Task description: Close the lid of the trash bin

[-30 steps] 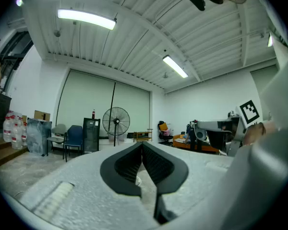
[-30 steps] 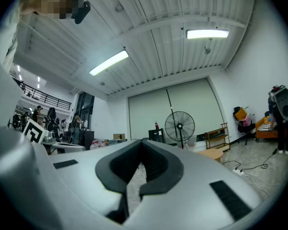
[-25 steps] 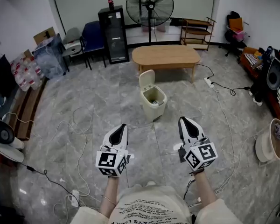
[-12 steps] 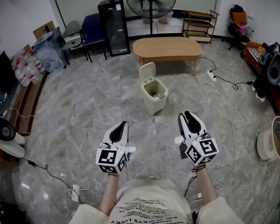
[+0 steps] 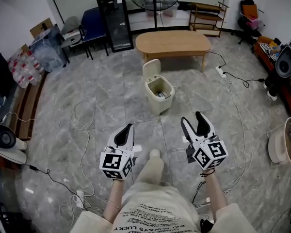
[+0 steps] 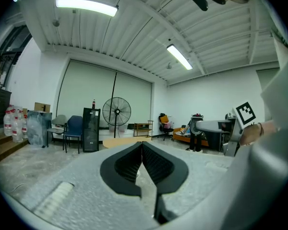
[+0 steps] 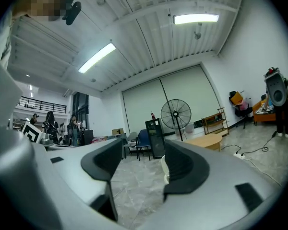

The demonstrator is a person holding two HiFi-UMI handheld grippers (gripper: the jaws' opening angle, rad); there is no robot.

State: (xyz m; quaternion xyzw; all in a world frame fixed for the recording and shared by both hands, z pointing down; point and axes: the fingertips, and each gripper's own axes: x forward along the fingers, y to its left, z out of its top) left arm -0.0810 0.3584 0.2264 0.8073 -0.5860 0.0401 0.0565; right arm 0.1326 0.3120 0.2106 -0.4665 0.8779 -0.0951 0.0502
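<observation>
Cream plastic trash bin stands on the grey floor near the oval wooden table, well ahead of both grippers. Its flat lid stands up and looks light; a soft push on its top edge should tip it shut. The left gripper has its jaws together. The right gripper has just been opening its jaws wide, with nothing between them.

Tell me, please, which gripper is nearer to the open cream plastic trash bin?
Right, narrowly. The right gripper, its empty jaws just opened, hangs short of the cream trash bin, off to its right; the left gripper hangs short of it leftward, slightly further back.
</observation>
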